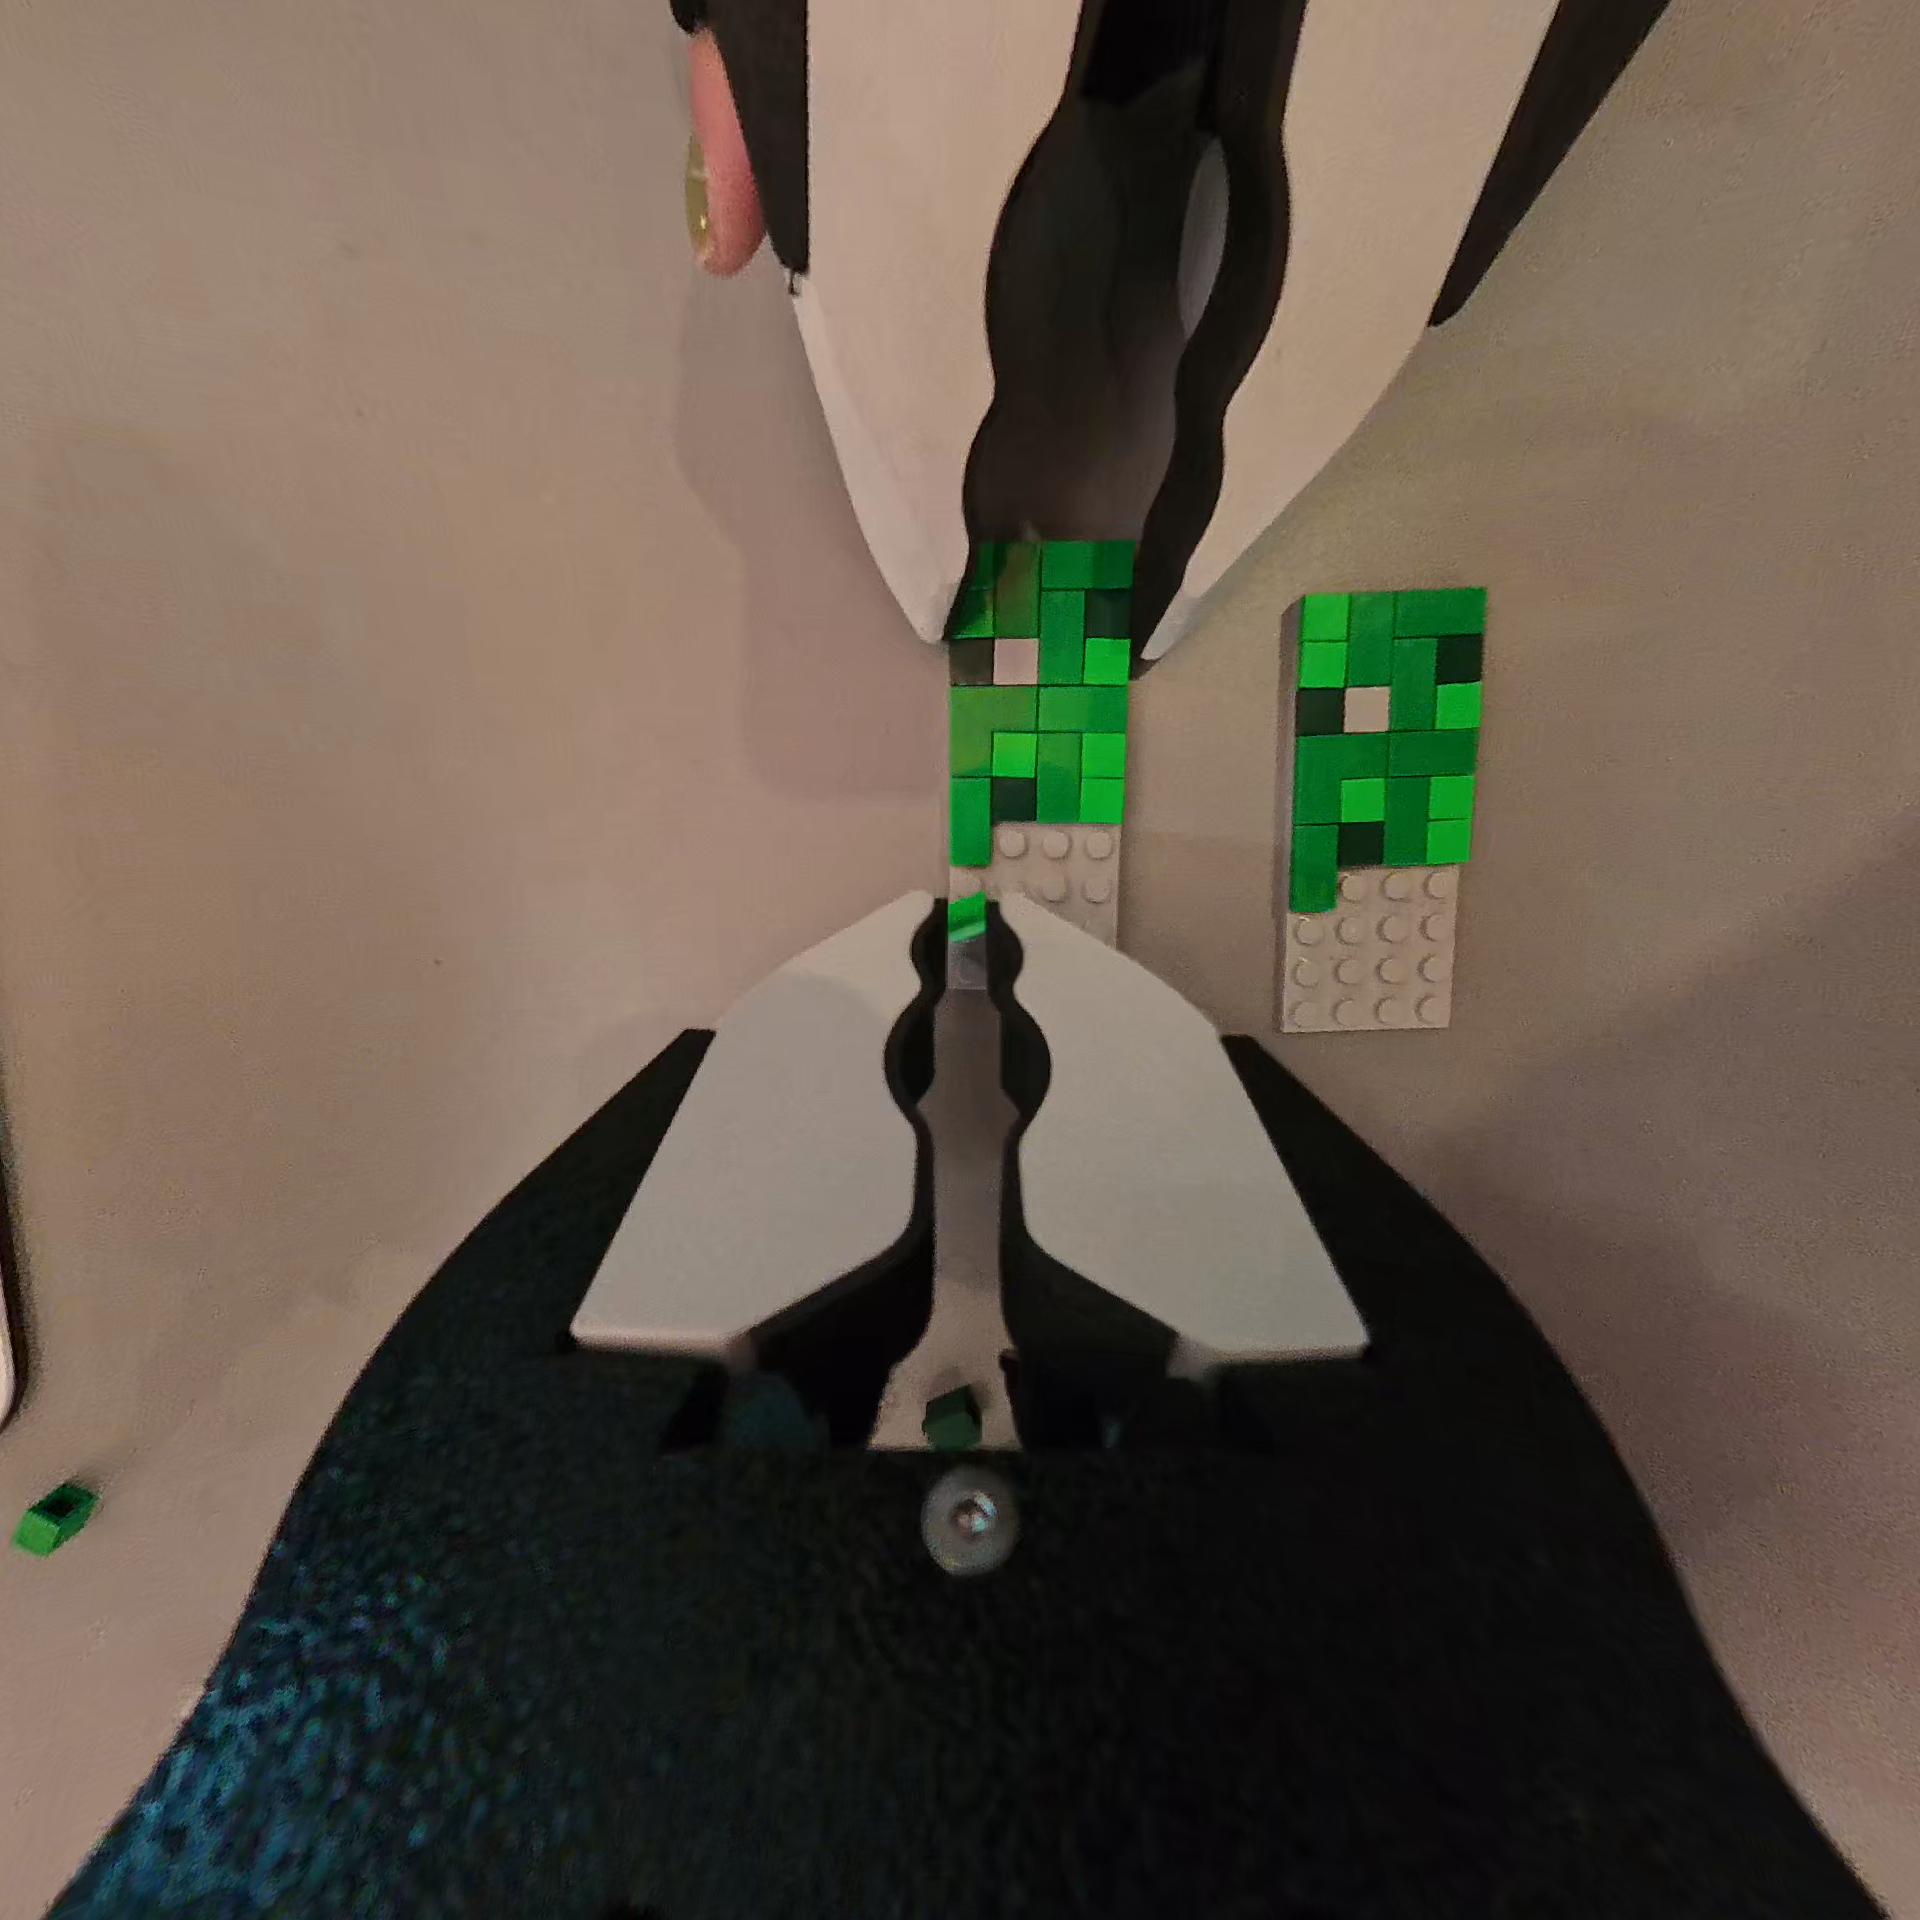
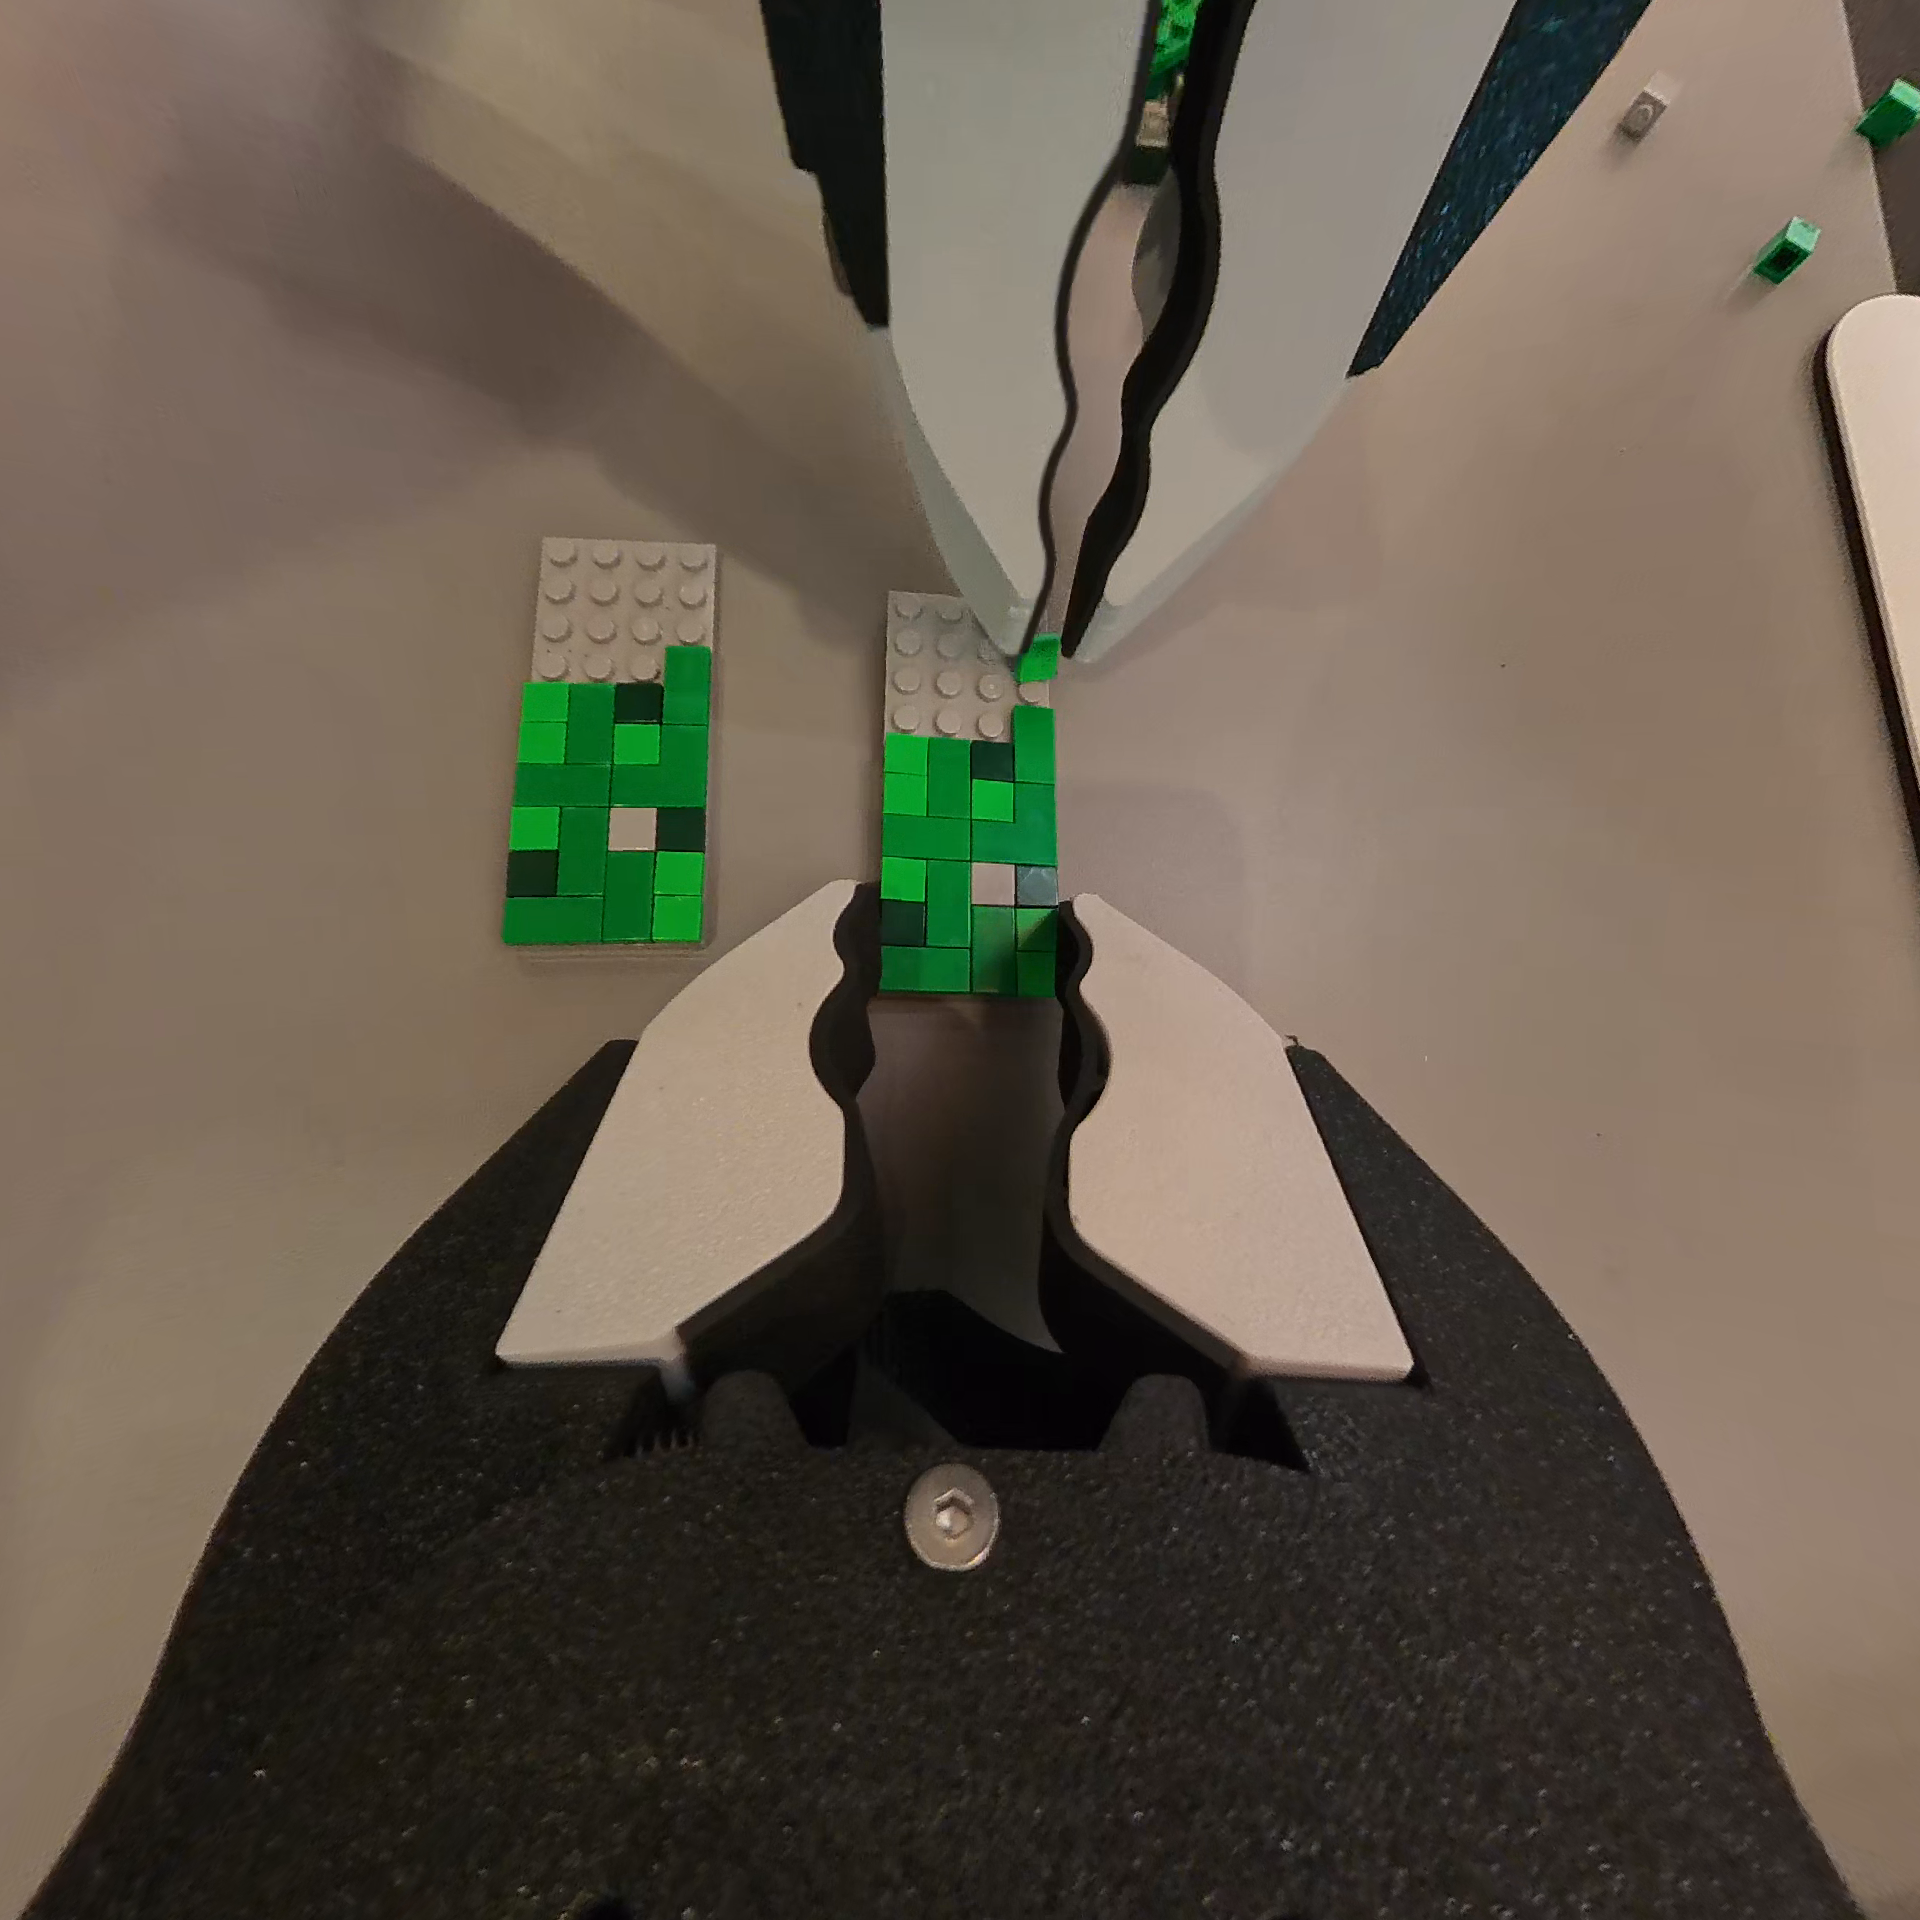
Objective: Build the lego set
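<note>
- The small green tile (image 1: 966,916) is pinched between the tips of the left gripper (image 1: 964,920), tilted, just above the bare studs at the corner of the grey baseplate (image 1: 1081,883).
- That baseplate lies on the beige table (image 1: 416,727), most of it covered in light and dark green tiles with one pale square among them.
- The right gripper (image 2: 968,925) is closed on the tiled end of the same baseplate, its pads pressing the two long edges; from the left wrist view it reaches in from the far side.
- To the right of it in the left wrist view lies a second baseplate (image 1: 1371,966) with a matching pattern of tiles and bare studs at its near end.
- Loose green pieces lie about: one at the near left (image 1: 54,1519), another under the left gripper's body (image 1: 951,1418), a few more at the far right in the right wrist view (image 2: 1789,249), near a small grey piece (image 2: 1647,112).
- By my judgement, the tile should be levelled and squared over its stud next to the long green tile, then pressed straight down while the other gripper steadies the plate.
</note>
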`<state>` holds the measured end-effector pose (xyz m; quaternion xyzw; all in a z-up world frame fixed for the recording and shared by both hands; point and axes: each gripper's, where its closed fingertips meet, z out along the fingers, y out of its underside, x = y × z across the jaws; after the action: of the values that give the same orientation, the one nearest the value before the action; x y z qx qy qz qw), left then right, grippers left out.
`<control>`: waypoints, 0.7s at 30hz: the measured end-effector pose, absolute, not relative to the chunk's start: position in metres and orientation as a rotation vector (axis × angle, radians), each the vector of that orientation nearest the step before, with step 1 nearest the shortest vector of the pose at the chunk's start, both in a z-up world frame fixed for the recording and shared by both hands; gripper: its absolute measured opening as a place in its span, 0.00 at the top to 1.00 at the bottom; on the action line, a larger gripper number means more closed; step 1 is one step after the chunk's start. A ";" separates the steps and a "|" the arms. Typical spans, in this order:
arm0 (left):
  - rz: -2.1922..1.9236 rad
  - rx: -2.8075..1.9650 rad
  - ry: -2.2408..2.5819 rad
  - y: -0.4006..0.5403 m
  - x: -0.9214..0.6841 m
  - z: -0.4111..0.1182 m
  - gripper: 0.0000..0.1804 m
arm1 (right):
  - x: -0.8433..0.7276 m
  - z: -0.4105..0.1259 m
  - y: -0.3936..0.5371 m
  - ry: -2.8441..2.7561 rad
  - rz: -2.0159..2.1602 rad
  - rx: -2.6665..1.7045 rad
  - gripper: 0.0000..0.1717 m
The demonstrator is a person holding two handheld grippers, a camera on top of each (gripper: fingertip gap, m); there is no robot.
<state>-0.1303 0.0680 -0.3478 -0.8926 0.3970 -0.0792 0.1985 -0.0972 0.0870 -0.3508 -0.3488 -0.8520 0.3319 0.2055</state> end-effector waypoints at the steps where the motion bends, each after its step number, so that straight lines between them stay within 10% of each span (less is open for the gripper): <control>1: -0.216 -2.494 1.114 0.068 -0.131 -0.347 0.97 | -0.097 -0.351 0.087 -2.375 0.926 -0.973 0.81; 21: -0.358 -2.384 0.752 0.041 -0.132 -0.342 0.75 | -0.094 -0.348 0.086 -2.359 0.920 -0.932 0.82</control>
<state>-0.1322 0.0409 -0.3419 -0.8997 0.2838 -0.1349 0.3031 -0.0941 0.0862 -0.3483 -0.3371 -0.8529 0.3327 0.2198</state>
